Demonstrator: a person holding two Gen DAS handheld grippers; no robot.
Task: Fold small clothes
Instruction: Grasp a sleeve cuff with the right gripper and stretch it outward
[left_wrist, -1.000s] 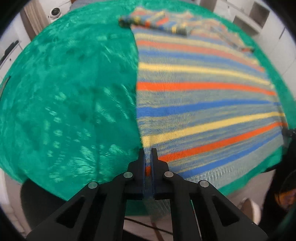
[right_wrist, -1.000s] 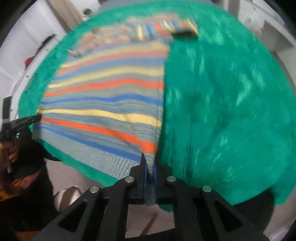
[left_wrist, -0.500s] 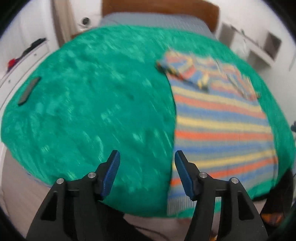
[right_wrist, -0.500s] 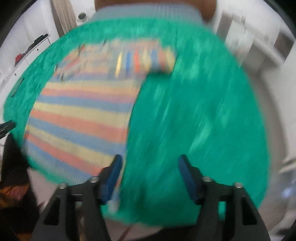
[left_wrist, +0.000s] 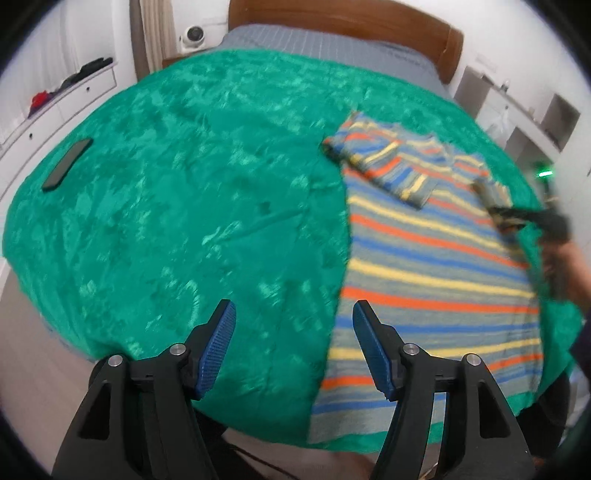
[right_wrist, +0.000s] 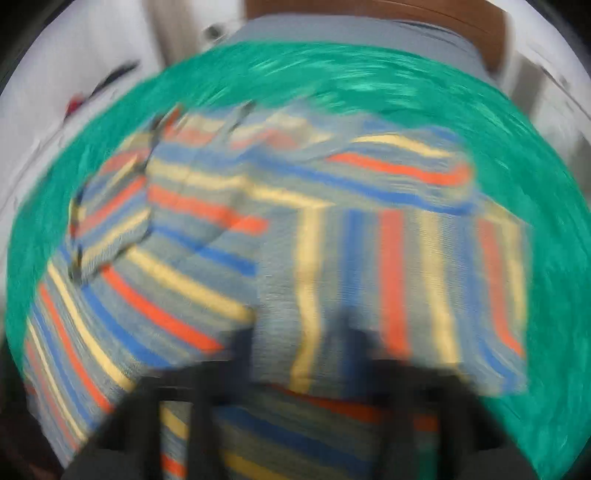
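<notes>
A striped shirt (left_wrist: 424, 266) in grey, orange, blue and yellow lies flat on the right of a green blanket (left_wrist: 184, 184). Its left sleeve (left_wrist: 388, 166) is folded in over the chest. My left gripper (left_wrist: 291, 314) hangs above the blanket's near edge, left of the shirt. Its jaws are opening and nothing is between them. My right gripper (left_wrist: 496, 212) sits at the shirt's right sleeve, narrow and shut. The right wrist view is badly blurred. There the sleeve (right_wrist: 406, 258) lies right at my right gripper (right_wrist: 295, 339), which looks shut on it.
A dark phone (left_wrist: 66, 164) lies on the blanket at far left. A wooden headboard (left_wrist: 332, 18) stands at the back. White drawers (left_wrist: 55, 107) stand to the left and white shelves (left_wrist: 517, 110) to the right. A person's arm (left_wrist: 569, 266) shows at the right edge.
Both grippers let go of the shirt's hem and opened. The left one rose and pulled back left. The right one swung up along the shirt to its right sleeve and shut.
</notes>
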